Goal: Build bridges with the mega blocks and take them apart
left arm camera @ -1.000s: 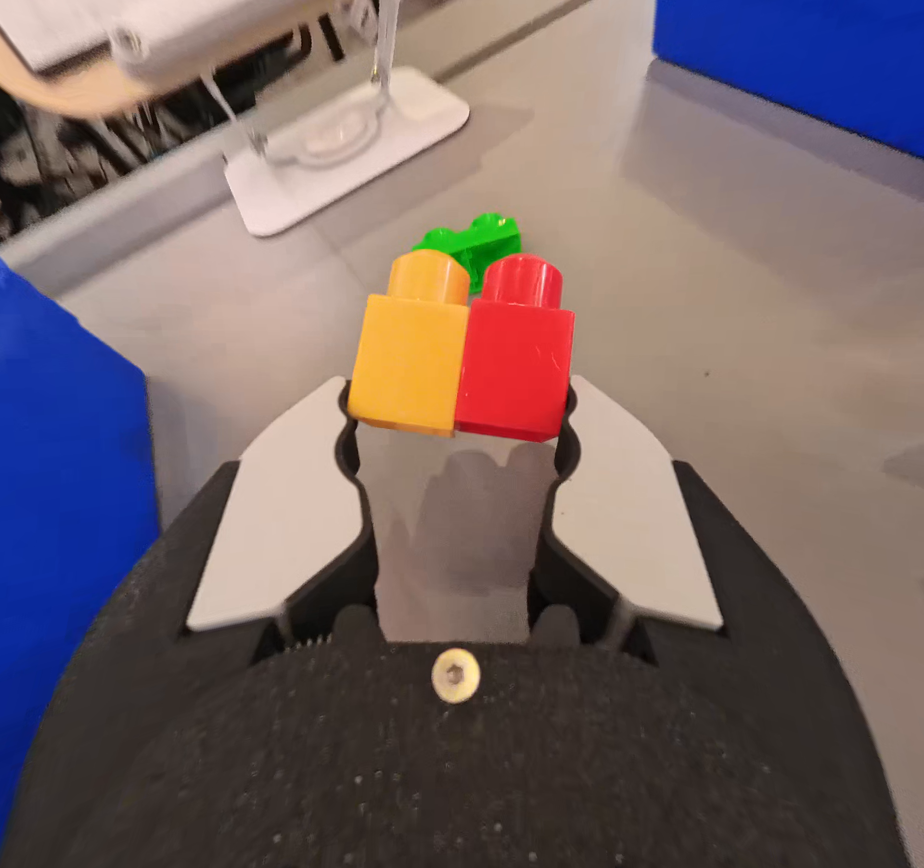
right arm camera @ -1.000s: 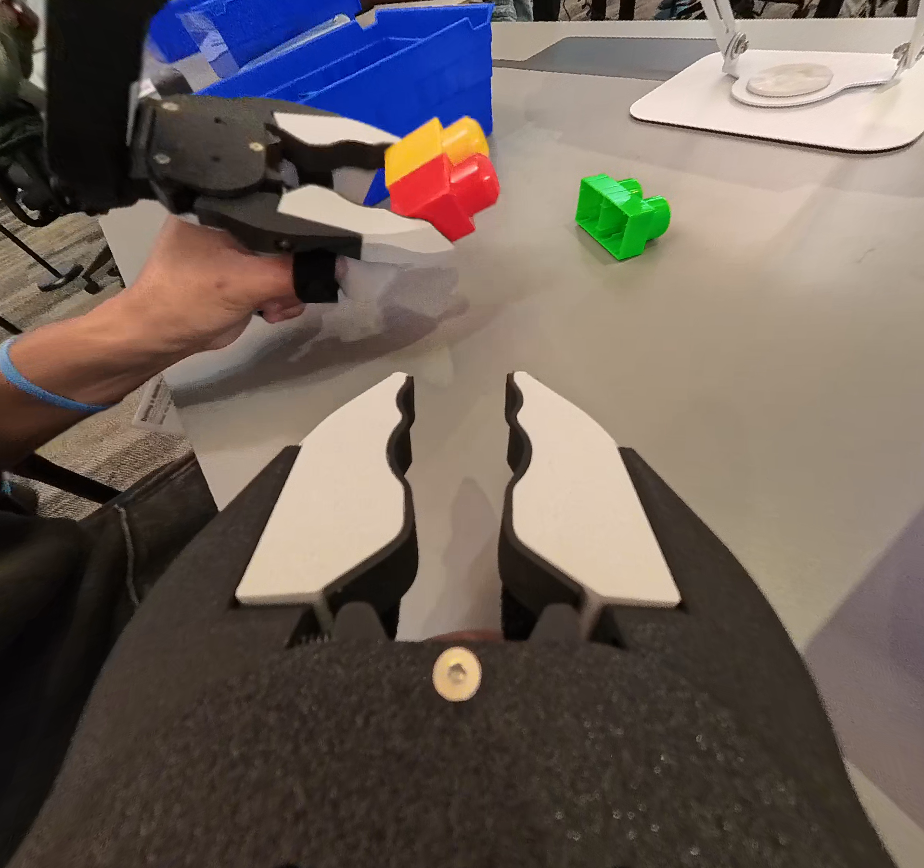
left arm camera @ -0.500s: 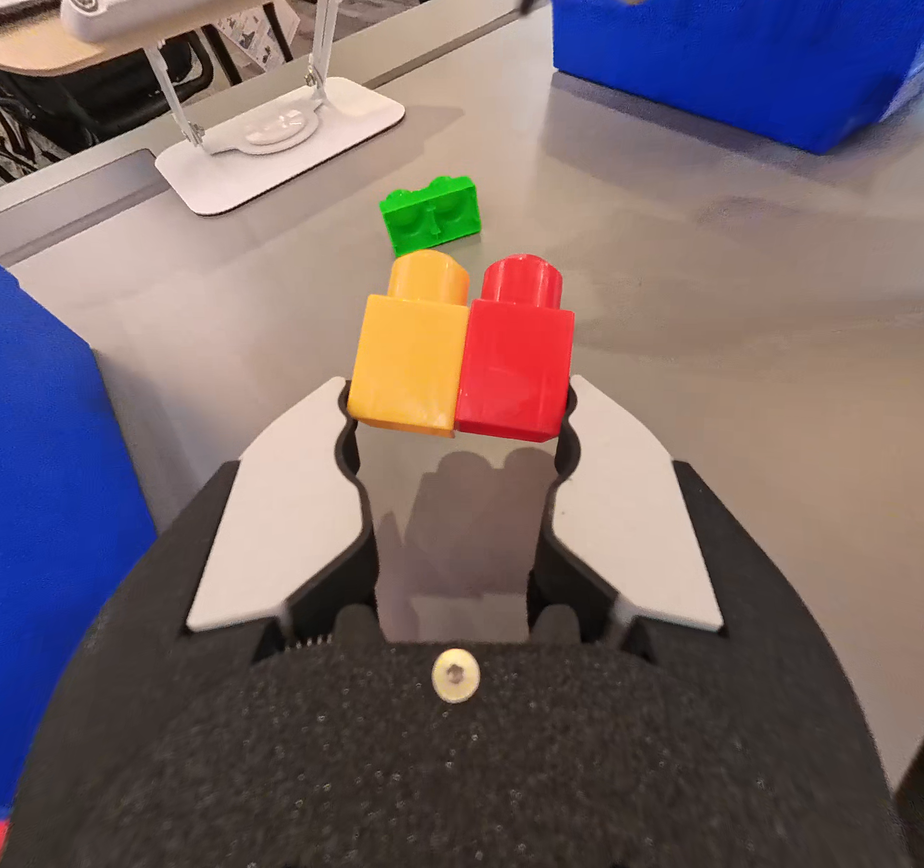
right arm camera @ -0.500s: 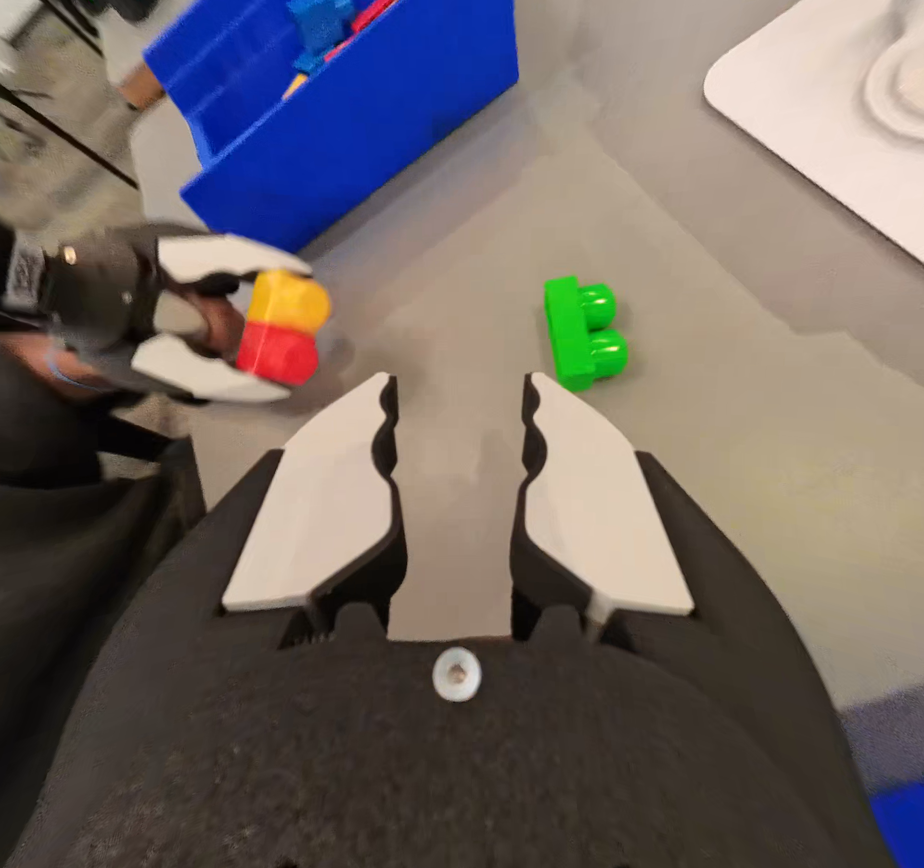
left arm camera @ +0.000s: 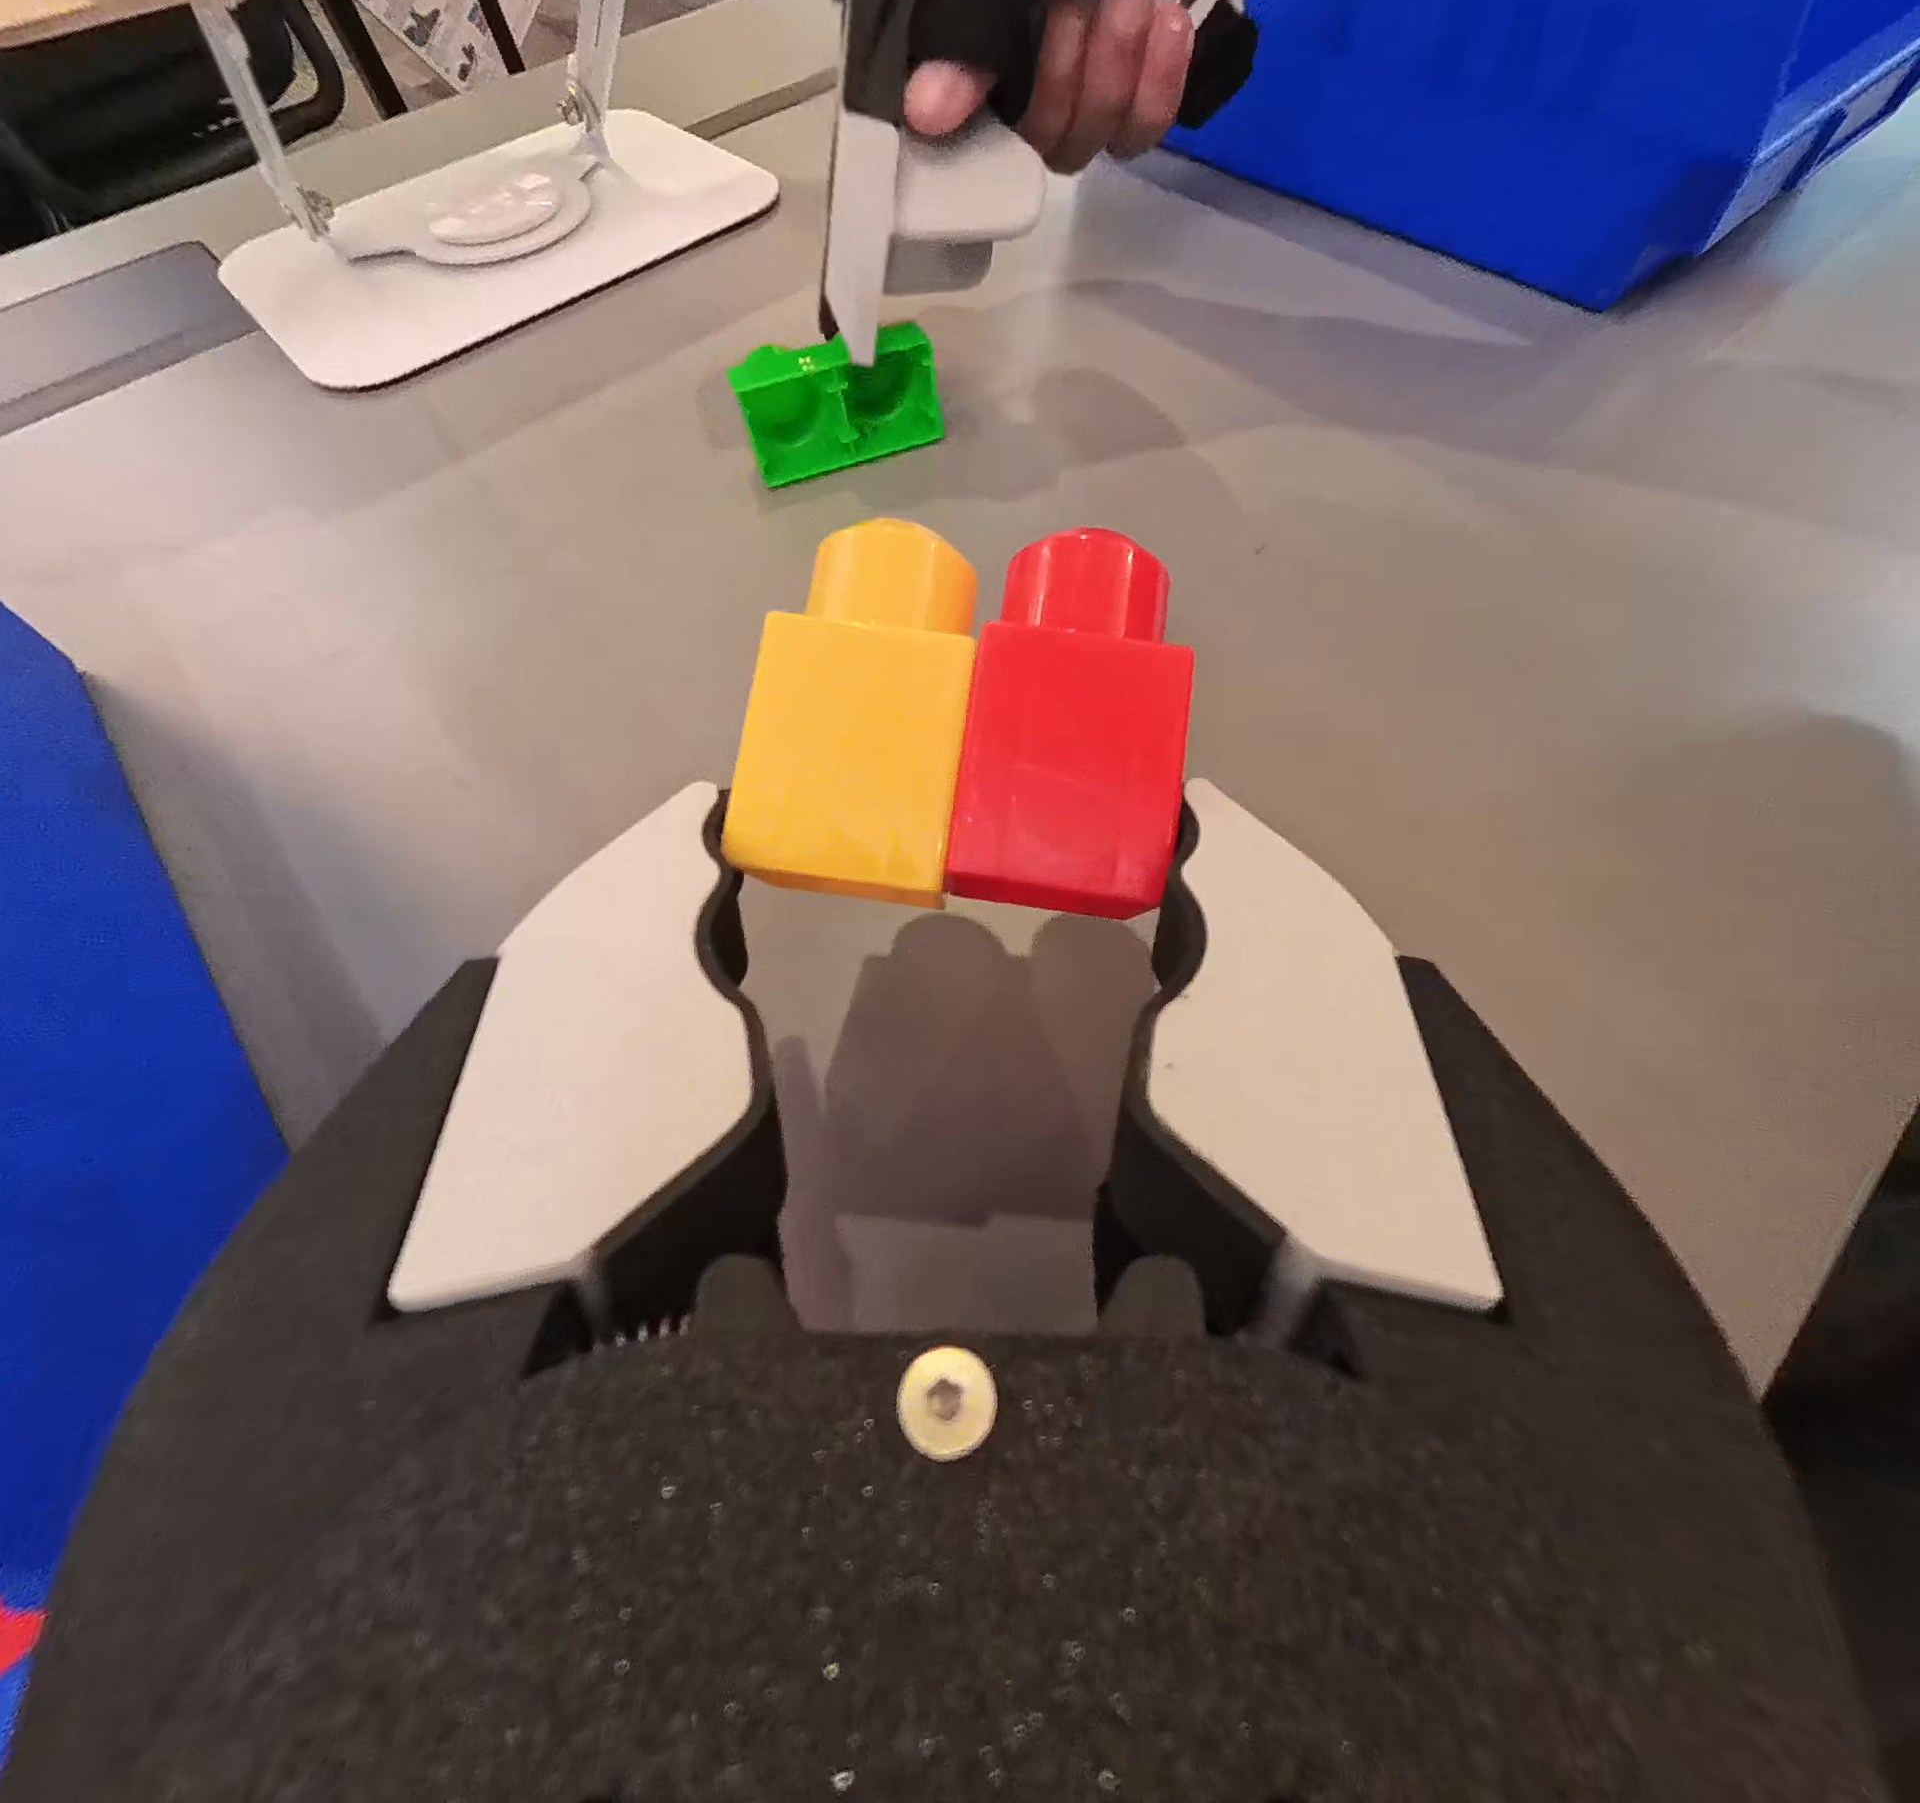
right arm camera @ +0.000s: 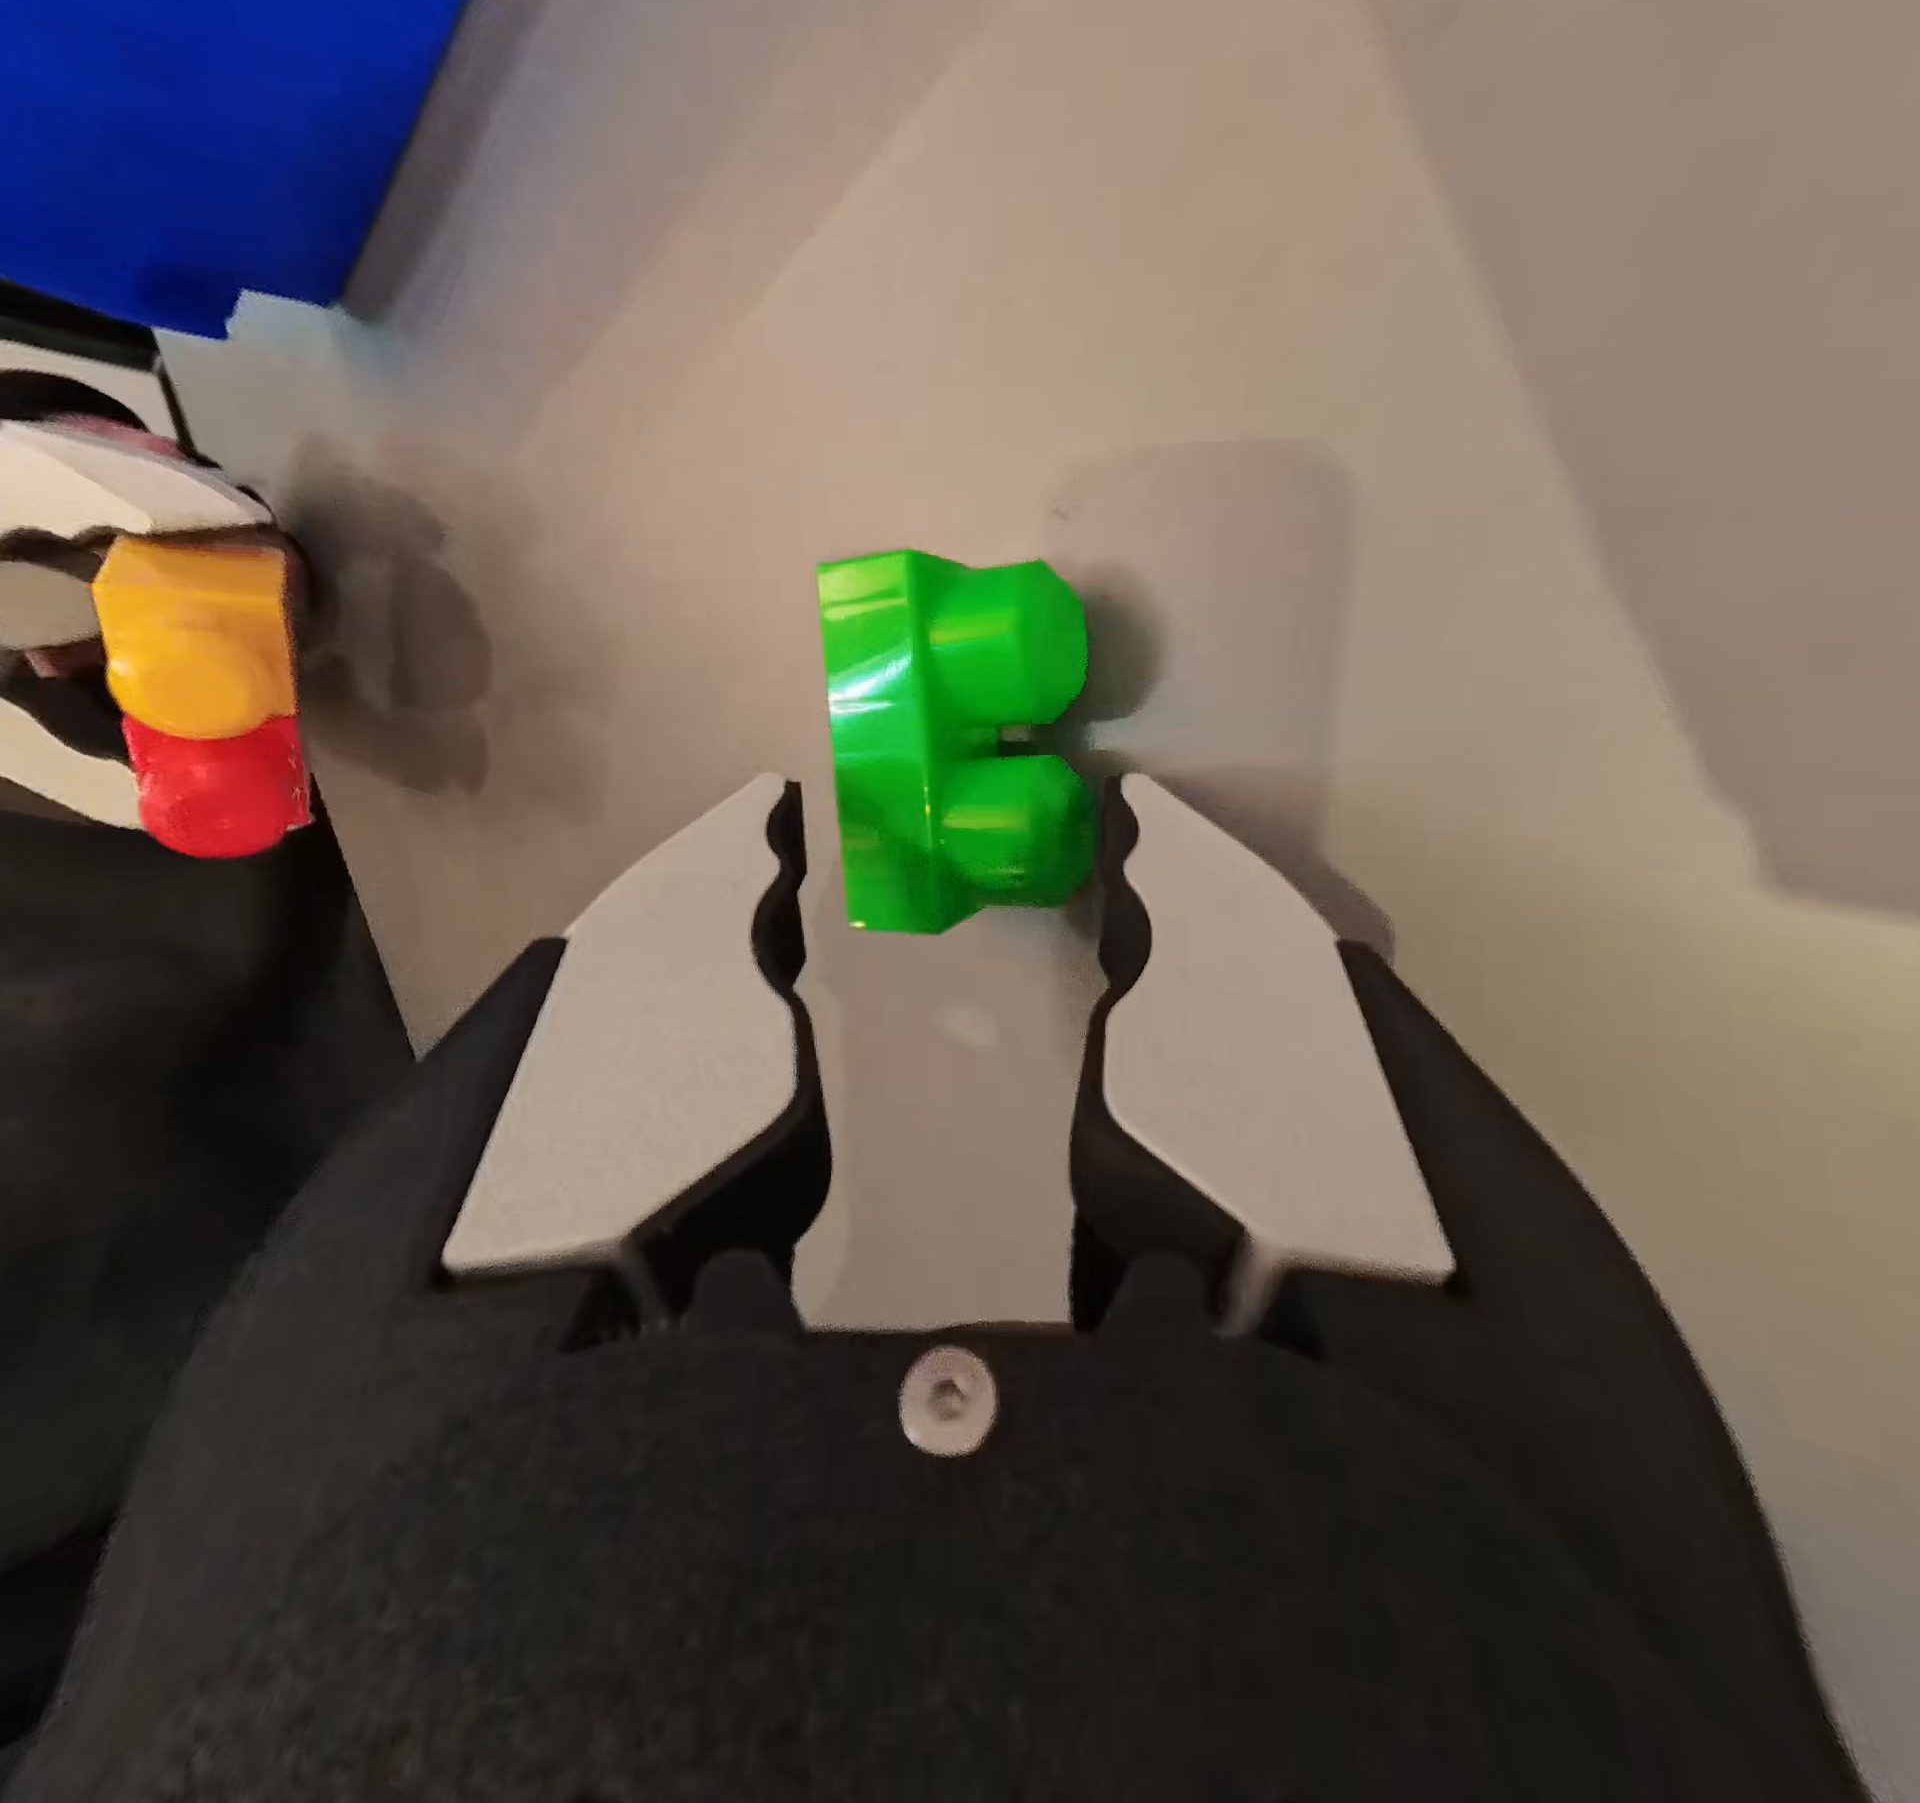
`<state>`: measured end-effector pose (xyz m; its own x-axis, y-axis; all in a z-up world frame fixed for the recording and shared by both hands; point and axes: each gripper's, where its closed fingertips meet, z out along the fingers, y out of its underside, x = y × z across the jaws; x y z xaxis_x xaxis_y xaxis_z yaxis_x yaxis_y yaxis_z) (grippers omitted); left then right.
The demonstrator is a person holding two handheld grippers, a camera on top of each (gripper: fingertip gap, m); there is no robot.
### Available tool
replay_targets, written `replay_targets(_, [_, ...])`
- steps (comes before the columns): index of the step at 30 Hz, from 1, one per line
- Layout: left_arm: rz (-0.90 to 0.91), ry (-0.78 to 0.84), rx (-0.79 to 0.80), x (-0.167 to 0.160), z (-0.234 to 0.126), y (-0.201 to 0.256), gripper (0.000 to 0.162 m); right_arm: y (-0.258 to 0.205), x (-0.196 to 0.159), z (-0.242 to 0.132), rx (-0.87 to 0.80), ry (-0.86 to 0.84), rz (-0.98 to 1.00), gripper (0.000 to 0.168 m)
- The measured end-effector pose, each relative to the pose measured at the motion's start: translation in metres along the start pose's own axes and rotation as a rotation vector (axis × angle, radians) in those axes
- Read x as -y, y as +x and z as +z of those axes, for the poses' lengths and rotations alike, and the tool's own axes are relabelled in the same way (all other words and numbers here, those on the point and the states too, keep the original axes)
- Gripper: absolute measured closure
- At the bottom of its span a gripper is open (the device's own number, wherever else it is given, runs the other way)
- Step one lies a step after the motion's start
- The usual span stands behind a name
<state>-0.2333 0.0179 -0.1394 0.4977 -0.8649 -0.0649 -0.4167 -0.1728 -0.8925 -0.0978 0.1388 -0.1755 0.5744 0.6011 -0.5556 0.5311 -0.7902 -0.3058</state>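
A grey tabletop (left arm camera: 1455, 610) fills both views. Two blue bins are seen in the left wrist view, one at the far right (left arm camera: 1558, 70) and one at the near left edge (left arm camera: 94, 922); a blue bin wall (right arm camera: 208, 70) also shows at the upper left of the right wrist view. A white stand base (left arm camera: 499, 247) rests on the tabletop at the far left.

The left tool (left arm camera: 951, 839) is clamped on two single-stud blocks held side by side above the tabletop, a yellow block (left arm camera: 852, 745) on the left and a red block (left arm camera: 1070, 766) on the right, their studs pointing away from the camera. The same pair is seen at the left edge of the right wrist view, yellow (right arm camera: 192, 641) above red (right arm camera: 218, 787).

The right tool (right arm camera: 951, 818) is held pointing down at the tabletop with its fingers apart, a green block (right arm camera: 904, 745) lying between the tips. Whether the fingers touch it cannot be told. The green block lies on its side, its two studs pointing toward the right finger. In the left wrist view its hollow underside (left arm camera: 836, 403) faces the camera, and the right tool is gripped from above by a hand (left arm camera: 1081, 39).
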Motion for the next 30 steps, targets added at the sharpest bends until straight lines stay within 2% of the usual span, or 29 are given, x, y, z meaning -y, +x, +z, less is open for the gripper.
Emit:
replay_targets(3, [-0.002, -0.015, 0.006, -0.003, 0.001, -0.002, 0.085, -0.010, -0.001, 0.010, 0.029, -0.017, -0.040, 0.122])
replay_targets(7, [0.009, -0.027, 0.007, -0.005, 0.002, -0.001, 0.085, -0.025, -0.002, 0.019, -0.013, -0.007, -0.135, 0.123])
replay_targets(14, [0.022, -0.041, 0.018, -0.006, 0.005, -0.001, 0.085, -0.034, -0.002, 0.014, -0.339, 0.043, -0.355, 0.123])
replay_targets(17, [0.025, -0.030, 0.037, -0.004, 0.005, -0.004, 0.085, -0.058, 0.003, -0.001, -0.379, 0.172, -0.384, 0.123])
replay_targets(19, [0.048, -0.005, 0.064, 0.001, 0.005, -0.008, 0.085, -0.084, 0.009, -0.017, -0.364, 0.327, -0.369, 0.124])
replay_targets(24, [0.231, 0.074, 0.171, 0.025, 0.006, -0.022, 0.085, -0.143, 0.001, -0.050, -0.381, 0.671, -0.282, 0.124])
replay_targets(26, [0.319, 0.118, 0.197, 0.039, 0.007, -0.023, 0.086, -0.145, -0.011, -0.048, -0.489, 0.712, -0.264, 0.124])
replay_targets(30, [0.413, 0.159, 0.166, 0.049, 0.012, -0.002, 0.086, -0.156, -0.027, -0.027, -0.450, 0.728, -0.215, 0.124])
